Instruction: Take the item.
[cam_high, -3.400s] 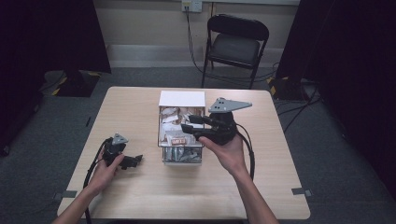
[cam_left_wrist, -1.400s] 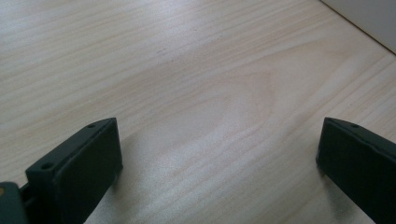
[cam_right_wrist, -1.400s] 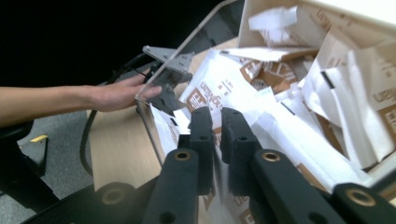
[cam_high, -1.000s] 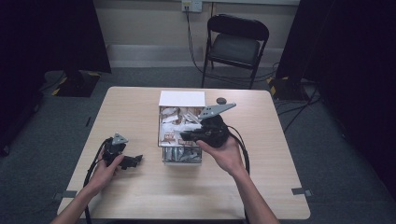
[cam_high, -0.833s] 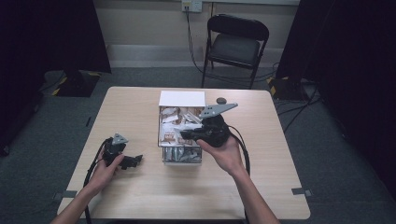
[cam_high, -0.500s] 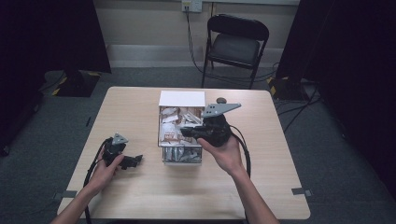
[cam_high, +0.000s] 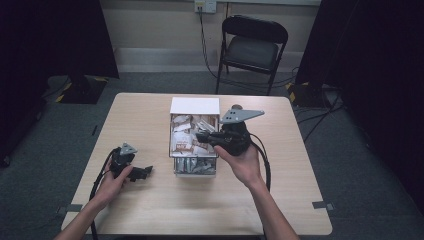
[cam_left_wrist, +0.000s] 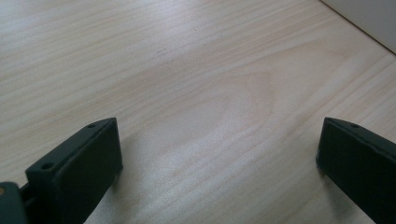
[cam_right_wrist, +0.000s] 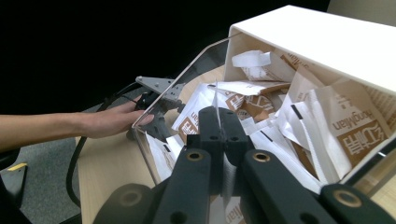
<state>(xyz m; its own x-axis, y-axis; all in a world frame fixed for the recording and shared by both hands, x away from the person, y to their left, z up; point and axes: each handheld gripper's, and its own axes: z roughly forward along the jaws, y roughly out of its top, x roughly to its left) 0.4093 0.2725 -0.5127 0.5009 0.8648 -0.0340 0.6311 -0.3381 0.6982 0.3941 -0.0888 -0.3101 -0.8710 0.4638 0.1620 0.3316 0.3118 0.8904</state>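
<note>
A light wooden table (cam_high: 165, 205) is carrying a clear-walled box (cam_high: 195, 167) with a white lid section (cam_high: 195, 105) at its far end. The box is sitting near the table's centre and is holding a loose pile of white and brown paper packets (cam_high: 187, 137).

The right gripper (cam_high: 202, 136) is reaching into the box from the right side, with the right hand (cam_high: 242, 162) supporting its body from beneath. In the right gripper view, its jaws are standing pressed together over the packet pile, and a thin white packet edge (cam_right_wrist: 216, 95) is projecting upward from between the tips (cam_right_wrist: 217, 122). The remainder of that packet is lying behind the jaws and cannot be made out. The printing on the brown packets is partly cut off by folds and by the box wall (cam_right_wrist: 177, 81).

The left gripper (cam_high: 145, 171) is lying on the table at the near left, well apart from the box, with the left hand (cam_high: 116, 177) resting on it. In the left gripper view, its two jaws are standing wide apart, with bare wood grain (cam_left_wrist: 210, 93) between them and nothing in their grasp. The outer portion of each jaw is being cut off by the frame edge.

A black folding chair (cam_high: 252, 47) is standing beyond the table. The surrounding room is dark, and details there are hard to make out.
</note>
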